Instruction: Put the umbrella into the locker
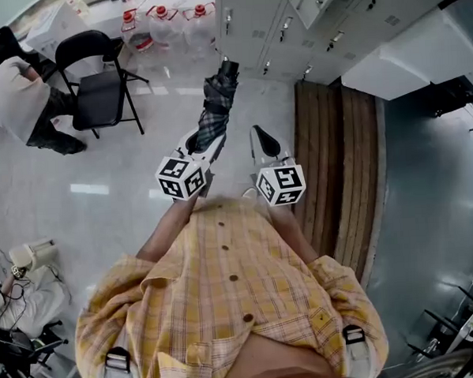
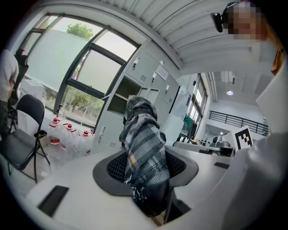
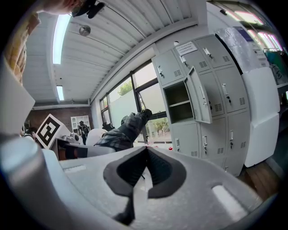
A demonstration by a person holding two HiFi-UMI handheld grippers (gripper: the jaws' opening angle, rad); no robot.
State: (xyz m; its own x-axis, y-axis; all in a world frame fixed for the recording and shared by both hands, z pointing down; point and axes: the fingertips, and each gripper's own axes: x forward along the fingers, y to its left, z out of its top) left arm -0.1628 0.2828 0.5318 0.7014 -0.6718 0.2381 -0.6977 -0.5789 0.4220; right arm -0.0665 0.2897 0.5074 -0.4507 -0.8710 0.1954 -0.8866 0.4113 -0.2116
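My left gripper (image 2: pixel 146 167) is clenched on the folded plaid umbrella (image 2: pixel 144 143). Its ribbed pads (image 2: pixel 112 170) stand wide apart with the bundled fabric filling the gap and pressing on both sides. My right gripper (image 3: pixel 145 150) is closed with nothing in it. Its fingers (image 3: pixel 131 170) meet at the tips, with only a sliver of daylight lower down.

From the head view, the umbrella (image 1: pixel 214 106) sticks out ahead of the left gripper (image 1: pixel 205 142), held in the air above the pale floor (image 1: pixel 102 191), with its dark end aimed at the bank of grey lockers (image 1: pixel 259 25). The right gripper (image 1: pixel 263 142) rides just beside it, touching nothing.

The head view sets out the room — a black folding chair (image 1: pixel 96 81) and water jugs (image 1: pixel 164 22) to the left, and wooden planking (image 1: pixel 334 163) along the right. It does not show clearly which compartment is available.

The right gripper view shows that one locker (image 3: pixel 177 101) is open, with its door swung out and a shelf inside, and the umbrella (image 3: pixel 121 132) crosses at the left. The left gripper view shows the grip itself up close.
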